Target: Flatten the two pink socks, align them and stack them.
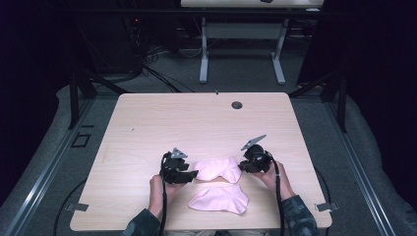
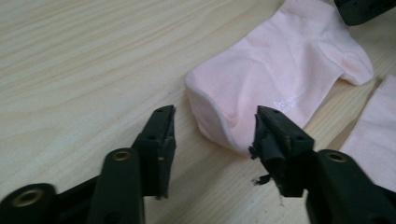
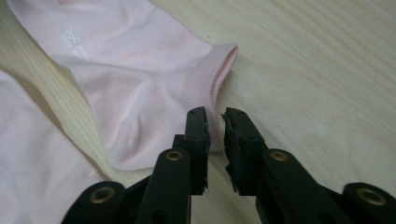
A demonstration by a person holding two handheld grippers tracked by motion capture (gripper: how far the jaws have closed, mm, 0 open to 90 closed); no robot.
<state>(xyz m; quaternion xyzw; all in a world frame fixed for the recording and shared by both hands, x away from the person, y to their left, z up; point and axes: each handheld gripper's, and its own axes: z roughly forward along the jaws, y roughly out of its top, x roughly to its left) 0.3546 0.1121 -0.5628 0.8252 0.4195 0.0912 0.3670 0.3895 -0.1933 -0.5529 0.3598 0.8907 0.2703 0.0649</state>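
Observation:
Two pink socks lie flat on the wooden table (image 1: 147, 123). The upper sock (image 1: 219, 169) lies between my grippers. The left gripper (image 1: 193, 174) is at its toe end, open wide, and in the left gripper view the rounded toe (image 2: 219, 116) lies on the wood between its jaws. The right gripper (image 1: 244, 163) is at the cuff end. In the right gripper view its jaws (image 3: 215, 126) stand almost together with a narrow gap at the cuff's edge (image 3: 224, 70), and no cloth is pinched between them. The lower sock (image 1: 220, 200) lies nearer the front edge.
The lower sock's edge shows at the right of the left gripper view (image 2: 378, 144) and at the left of the right gripper view (image 3: 28, 163). A round cable hole (image 1: 237, 104) sits near the table's far edge. Another table (image 1: 241, 29) stands beyond.

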